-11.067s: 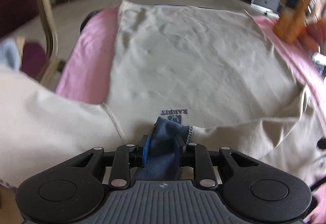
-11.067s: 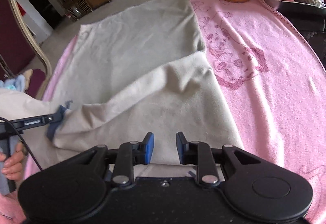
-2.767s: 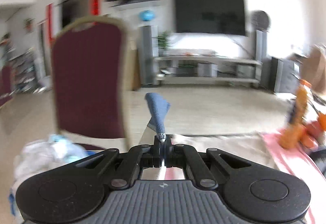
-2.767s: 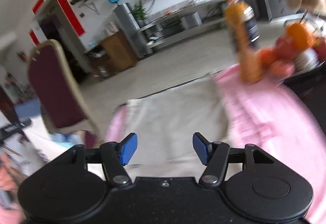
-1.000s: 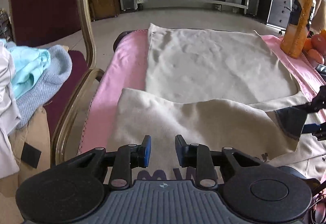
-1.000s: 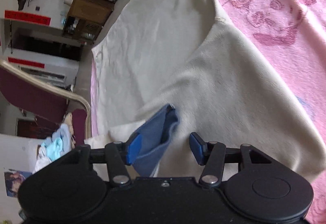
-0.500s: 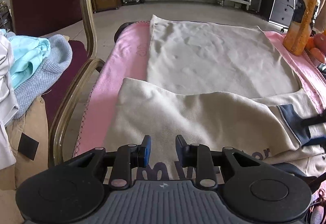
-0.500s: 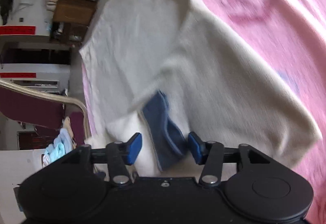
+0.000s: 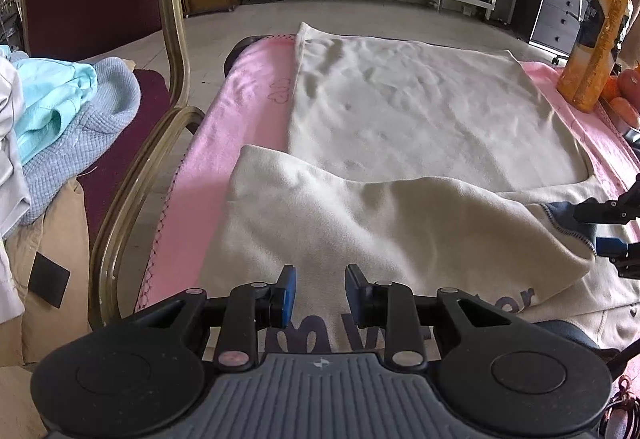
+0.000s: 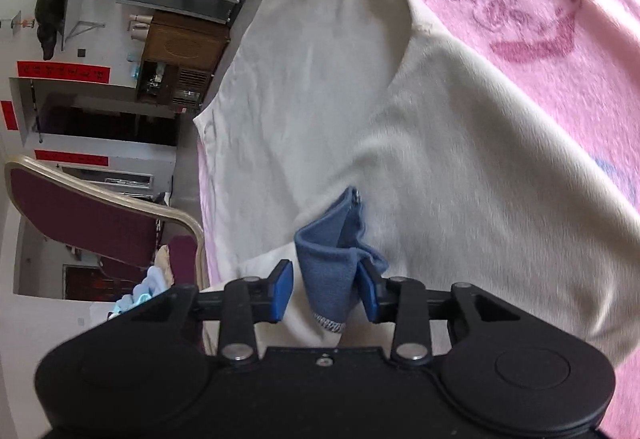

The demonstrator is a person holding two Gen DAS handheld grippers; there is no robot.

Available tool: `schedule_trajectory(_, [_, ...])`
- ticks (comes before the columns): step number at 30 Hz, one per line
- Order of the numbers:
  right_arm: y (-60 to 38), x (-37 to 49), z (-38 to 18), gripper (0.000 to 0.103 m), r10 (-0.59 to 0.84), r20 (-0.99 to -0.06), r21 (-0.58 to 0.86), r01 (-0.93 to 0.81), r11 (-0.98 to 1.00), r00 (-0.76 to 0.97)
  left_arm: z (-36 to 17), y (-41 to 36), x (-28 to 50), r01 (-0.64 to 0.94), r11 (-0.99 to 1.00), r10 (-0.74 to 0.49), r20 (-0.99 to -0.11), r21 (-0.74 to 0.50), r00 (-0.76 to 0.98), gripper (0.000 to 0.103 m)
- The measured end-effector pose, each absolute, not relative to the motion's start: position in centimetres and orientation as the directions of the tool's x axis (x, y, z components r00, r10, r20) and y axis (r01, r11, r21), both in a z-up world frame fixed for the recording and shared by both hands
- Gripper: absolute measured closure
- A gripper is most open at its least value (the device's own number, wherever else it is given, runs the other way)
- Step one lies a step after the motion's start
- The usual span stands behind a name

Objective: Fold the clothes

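Observation:
A cream sweatshirt (image 9: pixel 420 127) lies spread on a pink towel (image 9: pixel 240 107), with one sleeve (image 9: pixel 360 215) folded across its near part. The sleeve ends in a blue cuff (image 10: pixel 336 251). My left gripper (image 9: pixel 320 293) is open and empty, low over the near edge of the sweatshirt. My right gripper (image 10: pixel 326 297) is open with the blue cuff between its fingers, resting against the right pad. In the left wrist view the right gripper (image 9: pixel 608 227) shows at the right edge beside the cuff (image 9: pixel 560 215).
A maroon chair with a gold frame (image 9: pixel 172 51) stands left of the table, with a pile of blue and beige clothes (image 9: pixel 60 107) on its seat. An orange juice bottle (image 9: pixel 596 39) and fruit (image 9: pixel 624 95) stand at the far right.
My right gripper has narrowed around the blue cuff and tilted. The folded sleeve has settled flatter. My left gripper has barely moved.

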State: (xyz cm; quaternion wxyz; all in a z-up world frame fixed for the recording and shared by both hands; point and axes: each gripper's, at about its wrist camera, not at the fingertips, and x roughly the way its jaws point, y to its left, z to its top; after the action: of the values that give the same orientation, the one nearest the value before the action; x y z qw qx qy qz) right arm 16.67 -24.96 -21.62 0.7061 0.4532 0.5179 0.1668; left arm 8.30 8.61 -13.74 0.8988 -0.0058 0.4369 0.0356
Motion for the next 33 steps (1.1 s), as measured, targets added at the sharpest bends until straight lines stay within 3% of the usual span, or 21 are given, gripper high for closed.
schedule_trajectory(2, [-24.8, 16.7, -21.5, 0.089, 0.676, -0.608, 0.789, 0.219, 0.574, 0.416, -13.8, 8.7, 8.3, -0.072, 0.997, 0.065, -0.786, 0.026, 0.614, 0.075])
schedule_trajectory(4, [-24.5, 16.5, -20.8, 0.097, 0.622, -0.657, 0.735, 0.176, 0.655, 0.426, -13.7, 8.9, 8.3, -0.083, 0.996, 0.070, -0.787, 0.024, 0.613, 0.075])
schedule_trajectory(9, [-22.2, 14.0, -15.8, 0.097, 0.451, -0.691, 0.497, -0.083, 0.864, 0.564, -12.8, 10.7, 7.6, -0.176, 0.984, 0.111, -0.763, -0.004, 0.637, 0.073])
schedule_trajectory(13, [-20.3, 10.0, -11.4, 0.097, 0.346, -0.570, 0.243, -0.250, 0.937, 0.745, -11.8, 12.7, 6.5, -0.276, 0.961, 0.163, -0.736, -0.034, 0.657, 0.071])
schedule_trajectory(16, [-19.9, 7.6, -9.5, 0.097, 0.271, -0.487, 0.076, -0.268, 0.960, 0.831, -11.6, 13.4, 6.2, -0.313, 0.949, 0.180, -0.737, -0.045, 0.652, 0.072])
schedule_trajectory(22, [-22.1, 9.3, -10.5, 0.098, 0.193, -0.599, 0.117, -0.154, 0.981, 0.777, -12.2, 11.6, 6.6, -0.245, 0.969, 0.165, -0.743, 0.001, 0.649, 0.072])
schedule_trajectory(26, [-22.5, 10.5, -11.7, 0.098, 0.163, -0.661, 0.129, -0.103, 0.986, 0.732, -12.9, 10.5, 7.4, -0.208, 0.978, 0.155, -0.747, 0.023, 0.646, 0.081])
schedule_trajectory(29, [-22.3, 11.7, -13.8, 0.097, 0.138, -0.730, 0.123, -0.070, 0.990, 0.669, -13.8, 9.6, 8.7, -0.181, 0.981, 0.168, -0.763, 0.068, 0.624, 0.081])
schedule_trajectory(33, [-22.9, 12.8, -15.6, 0.076, 0.105, -0.811, 0.118, -0.014, 0.993, 0.576, -14.6, 9.1, 9.9, -0.167, 0.982, 0.176, -0.781, 0.094, 0.599, 0.082])
